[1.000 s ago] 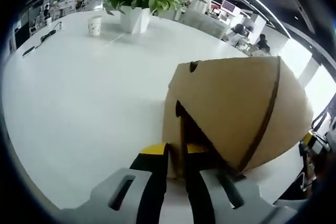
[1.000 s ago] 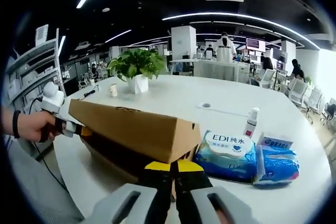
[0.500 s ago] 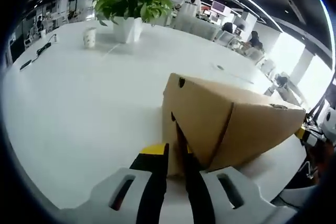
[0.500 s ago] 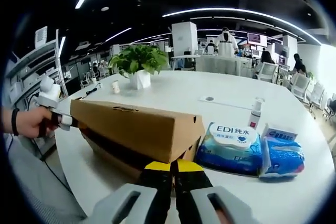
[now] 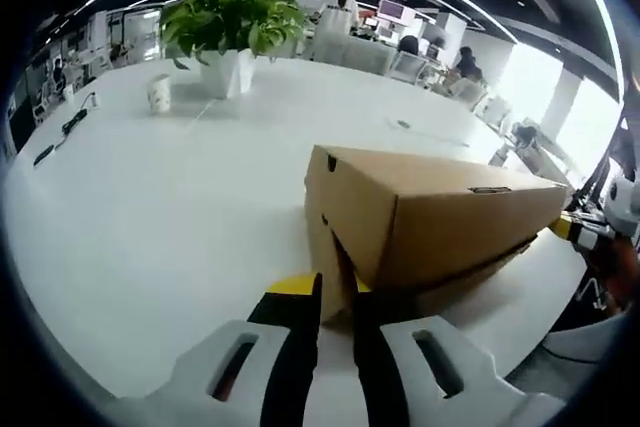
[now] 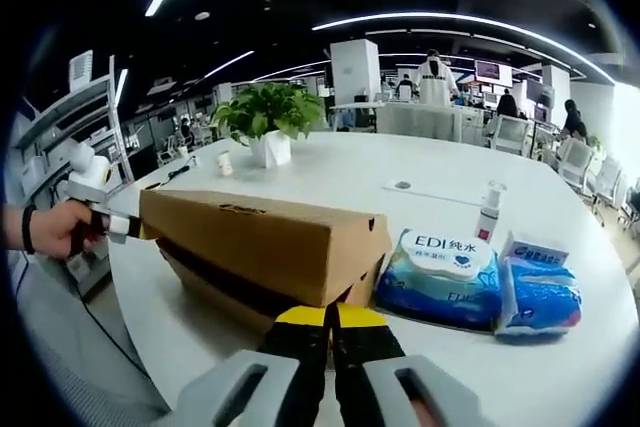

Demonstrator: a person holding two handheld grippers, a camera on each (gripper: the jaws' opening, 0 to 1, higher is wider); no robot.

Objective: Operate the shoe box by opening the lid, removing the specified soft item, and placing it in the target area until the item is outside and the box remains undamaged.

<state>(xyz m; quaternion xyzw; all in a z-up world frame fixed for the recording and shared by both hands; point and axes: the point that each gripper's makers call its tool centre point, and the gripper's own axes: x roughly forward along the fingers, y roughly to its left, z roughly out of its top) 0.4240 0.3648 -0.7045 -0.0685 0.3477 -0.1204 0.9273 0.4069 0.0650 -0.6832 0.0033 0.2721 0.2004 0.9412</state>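
Hand-held gripper (image 5: 335, 322) — pinching shoe box (image 5: 420, 217) end, long axis receding.

We see our left gripper (image 5: 333, 309) with black, yellow-tipped jaws on grey mounts. Our right gripper (image 6: 330, 335) matches. Our hand (image 6: 55, 230) wears a dark wristband.

The white worktop (image 6: 330, 187) carried the cardboard shoe box (image 6: 262, 247), two wet-wipe packs (image 6: 445, 272) beside it, a small spray bottle (image 6: 488, 219), a potted plant (image 6: 268, 127) and a paper cup (image 5: 158, 93).
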